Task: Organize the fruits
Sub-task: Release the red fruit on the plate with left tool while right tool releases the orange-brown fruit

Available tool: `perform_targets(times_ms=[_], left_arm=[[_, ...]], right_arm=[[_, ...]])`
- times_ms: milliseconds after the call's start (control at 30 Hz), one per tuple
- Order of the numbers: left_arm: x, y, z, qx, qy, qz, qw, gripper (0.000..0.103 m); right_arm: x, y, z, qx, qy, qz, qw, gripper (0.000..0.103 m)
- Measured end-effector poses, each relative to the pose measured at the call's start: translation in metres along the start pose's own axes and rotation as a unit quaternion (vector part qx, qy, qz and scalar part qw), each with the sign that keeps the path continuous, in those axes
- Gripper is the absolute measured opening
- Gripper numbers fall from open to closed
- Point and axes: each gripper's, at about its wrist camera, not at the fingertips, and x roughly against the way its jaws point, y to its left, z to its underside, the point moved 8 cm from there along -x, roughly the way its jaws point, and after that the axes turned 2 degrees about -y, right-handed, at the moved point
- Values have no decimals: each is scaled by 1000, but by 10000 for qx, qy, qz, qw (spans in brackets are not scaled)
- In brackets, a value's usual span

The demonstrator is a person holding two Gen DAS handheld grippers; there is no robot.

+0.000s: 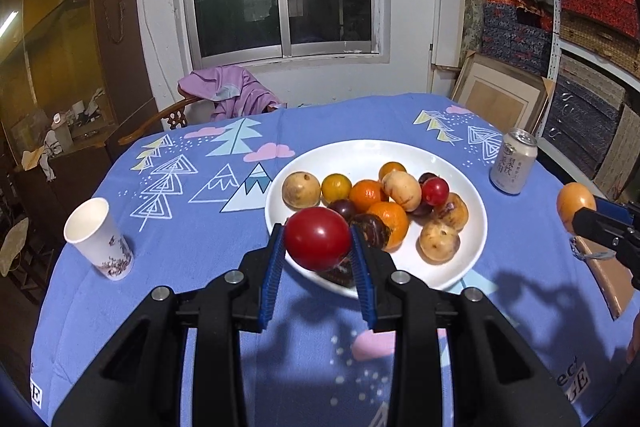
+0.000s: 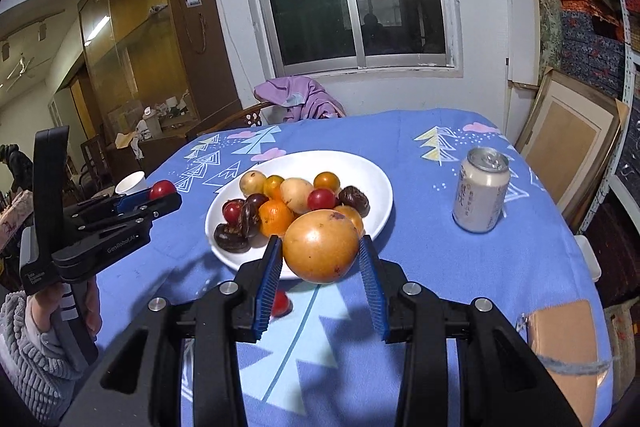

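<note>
Fruits of several kinds, round orange citrus, tan-skinned balls, small red ones and dark purple ones, lie heaped on a wide white ceramic plate [image 1: 460, 267] at the middle of the surface [image 1: 200, 219], which is covered by a blue cloth printed with trees and mountains. From the left wrist view, the left hand-held gripper [image 1: 318, 247] has its blue ribbed pads nearly closed on a glossy round red fruit [image 1: 318, 239], held clear above the plate's 7 o'clock rim. From the right wrist view, the right hand-held gripper [image 2: 320, 255] is closed partway on a larger round yellow-orange fruit [image 2: 320, 251] with brown specks, raised over the plate's 5 o'clock edge. 1 small red fruit [image 2: 282, 303] lies on the cloth just below that rim. A pale aluminium drink can [image 1: 513, 161] stands upright at the plate's 2 o'clock, and a white paper cup [image 1: 98, 239] with a floral print stands at its 9 o'clock, well apart.
</note>
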Motion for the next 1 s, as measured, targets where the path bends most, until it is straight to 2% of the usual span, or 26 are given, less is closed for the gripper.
perform_targets(times_ms=[367,800,833,867,900,933,1000], left_arm=[[-54,-15,-21,-59,164,78,9998,32],[-109,-25,-15,-56,452,184,9988,33],[-113,-26,-13,-76,478,189,9986,46],[-114,-26,-11,-92,471,160,9987,65],[-114,-25,-11,-108,444,117,9989,71],[-113,-25,-11,-137,395,75,9991,74],[-109,-25,-10,-212,380,36,9990,74]], right_arm=[[-68,4,-39,-14,199,34,9998,40],[-141,7,-31,31,581,165,9982,40],[-144,7,-31,85,587,227,9980,40],[-145,7,-29,97,601,259,9978,41],[-146,7,-28,101,624,266,9976,42],[-146,7,-26,108,663,241,9975,49],[-142,6,-25,122,635,269,9975,52]])
